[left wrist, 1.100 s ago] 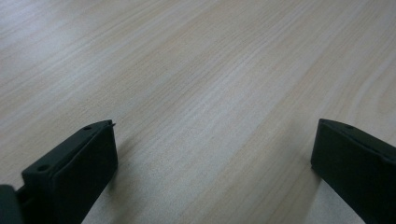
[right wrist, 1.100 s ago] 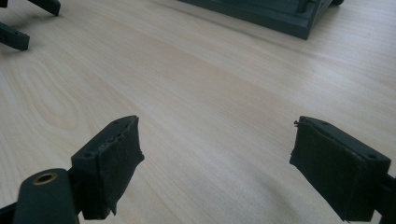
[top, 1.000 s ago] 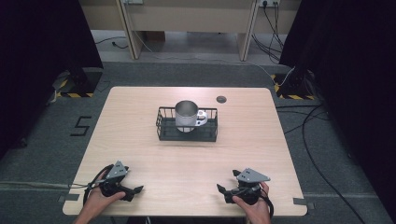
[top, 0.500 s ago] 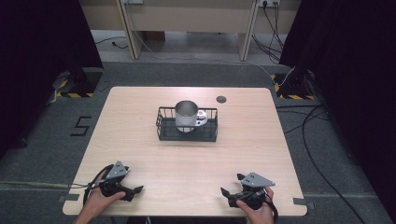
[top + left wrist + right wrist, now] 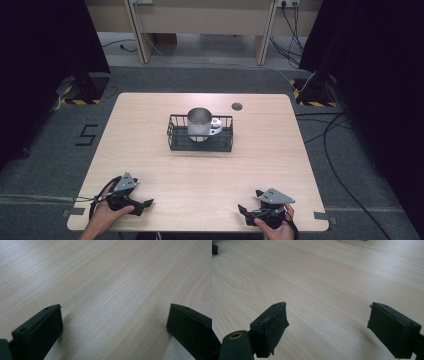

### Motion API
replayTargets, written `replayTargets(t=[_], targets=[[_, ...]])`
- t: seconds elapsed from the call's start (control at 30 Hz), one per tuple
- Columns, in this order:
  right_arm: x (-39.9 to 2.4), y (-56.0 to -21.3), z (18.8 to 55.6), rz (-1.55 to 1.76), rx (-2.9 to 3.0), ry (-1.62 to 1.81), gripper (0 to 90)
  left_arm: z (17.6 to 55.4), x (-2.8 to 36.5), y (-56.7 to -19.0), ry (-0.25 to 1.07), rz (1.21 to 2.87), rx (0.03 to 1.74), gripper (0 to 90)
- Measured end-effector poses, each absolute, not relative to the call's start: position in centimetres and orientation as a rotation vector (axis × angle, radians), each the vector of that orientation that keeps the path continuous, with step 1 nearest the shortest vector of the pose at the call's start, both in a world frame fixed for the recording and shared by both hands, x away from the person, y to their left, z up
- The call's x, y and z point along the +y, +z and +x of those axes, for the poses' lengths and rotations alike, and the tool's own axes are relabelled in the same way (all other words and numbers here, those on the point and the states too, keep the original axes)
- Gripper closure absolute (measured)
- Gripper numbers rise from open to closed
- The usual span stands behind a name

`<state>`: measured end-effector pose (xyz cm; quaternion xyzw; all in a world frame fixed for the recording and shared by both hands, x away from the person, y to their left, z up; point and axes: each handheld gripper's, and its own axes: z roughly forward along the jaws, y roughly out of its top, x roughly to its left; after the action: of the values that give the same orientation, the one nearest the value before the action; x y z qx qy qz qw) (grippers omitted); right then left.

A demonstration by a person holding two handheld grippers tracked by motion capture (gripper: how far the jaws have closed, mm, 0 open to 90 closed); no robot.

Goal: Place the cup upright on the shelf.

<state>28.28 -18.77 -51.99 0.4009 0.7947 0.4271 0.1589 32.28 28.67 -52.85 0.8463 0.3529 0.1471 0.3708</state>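
A metal mug [image 5: 199,124] stands upright inside a black wire basket [image 5: 201,142] near the middle of a wooden table [image 5: 150,125]. Well apart from it, at the table's near edge, the left gripper [image 5: 145,204] and right gripper [image 5: 242,209] rest with jaws spread wide, holding nothing

The left gripper [image 5: 145,204] and the right gripper [image 5: 242,210] are black, each topped by a grey three-cornered plate with small dark holes. A black cable loops from the left one. Their jaws are flat black blocks with small screw holes along the upper edge; the right gripper's pads look worn and frayed. A dark strap circles the right wrist.
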Motion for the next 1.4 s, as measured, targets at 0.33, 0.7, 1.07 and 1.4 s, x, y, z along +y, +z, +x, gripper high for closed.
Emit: replayTargets(t=[0.33, 0.7, 1.07, 1.4], targets=[[-18.8, -52.9, 27.7, 1.163, 2.28, 1.174, 15.2, 32.3, 28.7, -52.8, 0.377, 2.171, 0.905, 0.0], [-18.9, -53.6, 26.7, 1.087, 2.226, 1.155, 14.2, 32.3, 28.7, -52.9, 0.379, 2.169, 0.905, 0.0], [-19.2, -54.2, 26.0, 1.076, 2.169, 1.202, 14.2, 32.3, 28.7, -52.9, 0.379, 2.169, 0.905, 0.0], [-19.2, -54.5, 25.9, 1.07, 2.15, 1.221, 14.2, 32.3, 28.7, -52.9, 0.379, 2.169, 0.905, 0.0]])
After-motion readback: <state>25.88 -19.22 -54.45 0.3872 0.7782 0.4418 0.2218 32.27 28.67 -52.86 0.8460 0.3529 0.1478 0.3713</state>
